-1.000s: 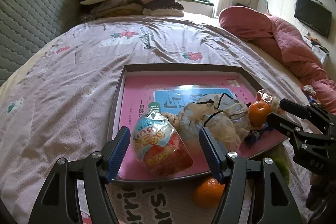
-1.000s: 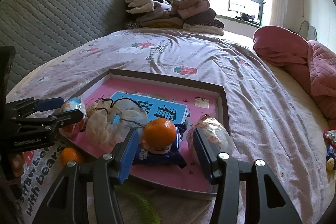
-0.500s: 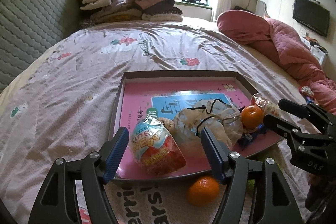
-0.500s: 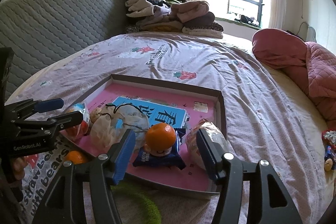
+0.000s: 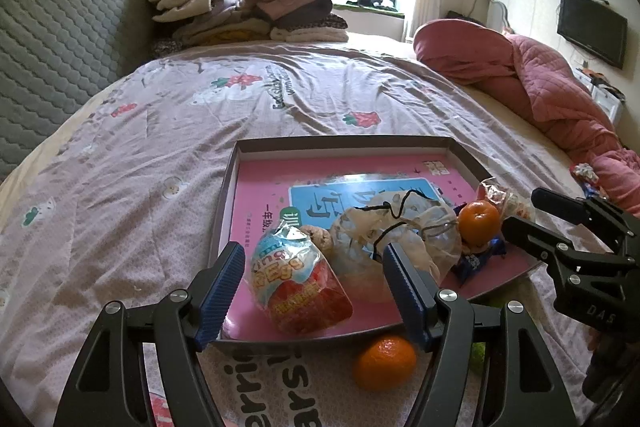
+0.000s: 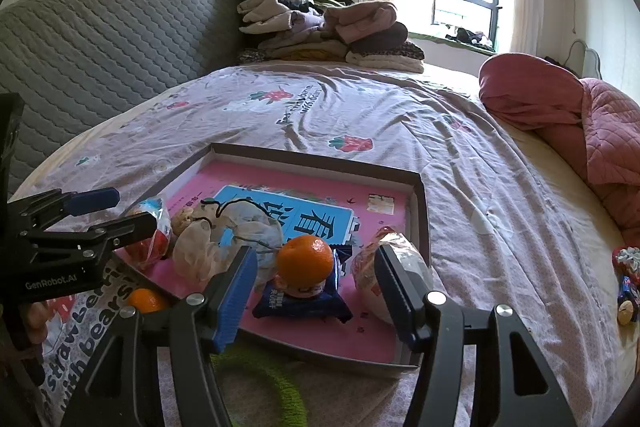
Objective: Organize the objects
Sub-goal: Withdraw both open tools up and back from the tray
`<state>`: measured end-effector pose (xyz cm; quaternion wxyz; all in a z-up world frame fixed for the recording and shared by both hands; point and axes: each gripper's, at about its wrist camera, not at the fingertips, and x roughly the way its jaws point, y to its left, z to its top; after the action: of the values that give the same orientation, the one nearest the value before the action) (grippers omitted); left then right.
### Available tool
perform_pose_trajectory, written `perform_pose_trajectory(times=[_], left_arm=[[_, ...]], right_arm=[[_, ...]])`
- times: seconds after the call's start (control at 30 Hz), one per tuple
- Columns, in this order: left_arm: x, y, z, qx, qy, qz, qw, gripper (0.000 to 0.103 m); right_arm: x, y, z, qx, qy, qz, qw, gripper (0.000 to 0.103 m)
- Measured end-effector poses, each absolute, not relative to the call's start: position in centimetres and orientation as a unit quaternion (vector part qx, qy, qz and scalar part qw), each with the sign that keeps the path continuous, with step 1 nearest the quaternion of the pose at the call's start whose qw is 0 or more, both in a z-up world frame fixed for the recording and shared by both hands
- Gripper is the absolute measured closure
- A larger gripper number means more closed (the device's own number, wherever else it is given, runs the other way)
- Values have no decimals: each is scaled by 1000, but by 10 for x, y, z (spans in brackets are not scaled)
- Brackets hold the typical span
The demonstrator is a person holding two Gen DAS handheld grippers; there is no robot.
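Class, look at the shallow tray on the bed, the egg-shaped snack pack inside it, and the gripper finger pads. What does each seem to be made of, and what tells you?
Shallow grey-brown tray: probably cardboard; thin, matte, folded walls.
Egg-shaped snack pack: printed plastic film; glossy and crinkled, with glare.
Blue gripper finger pads: likely rubber or soft plastic; matte, finely ribbed. The left gripper stands open around the pack without pressing it.

Folded clothes [image 5: 244, 7] are stacked at the bed's far end. A pink quilt [image 5: 540, 83] lies bunched at right. A television [image 5: 592, 23] hangs beyond it.
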<state>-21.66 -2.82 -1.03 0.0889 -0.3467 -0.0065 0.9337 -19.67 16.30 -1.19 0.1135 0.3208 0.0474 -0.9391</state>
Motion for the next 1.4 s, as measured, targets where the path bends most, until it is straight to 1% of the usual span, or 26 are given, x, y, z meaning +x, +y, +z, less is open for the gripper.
perform_pose_trajectory(times=[0.43, 0.93, 1.4], left_arm=[[-214, -34, 2, -339, -18, 937, 86, 29], [-192, -30, 25, -322, -10, 944, 65, 29], [-176, -25, 38, -310, -3, 948, 71, 29]], right_arm=[[-195, 169, -6, 315, 39, -942, 112, 42], [-182, 169, 12, 299, 26, -946, 120, 40], [-171, 177, 30, 281, 14, -952, 123, 39]])
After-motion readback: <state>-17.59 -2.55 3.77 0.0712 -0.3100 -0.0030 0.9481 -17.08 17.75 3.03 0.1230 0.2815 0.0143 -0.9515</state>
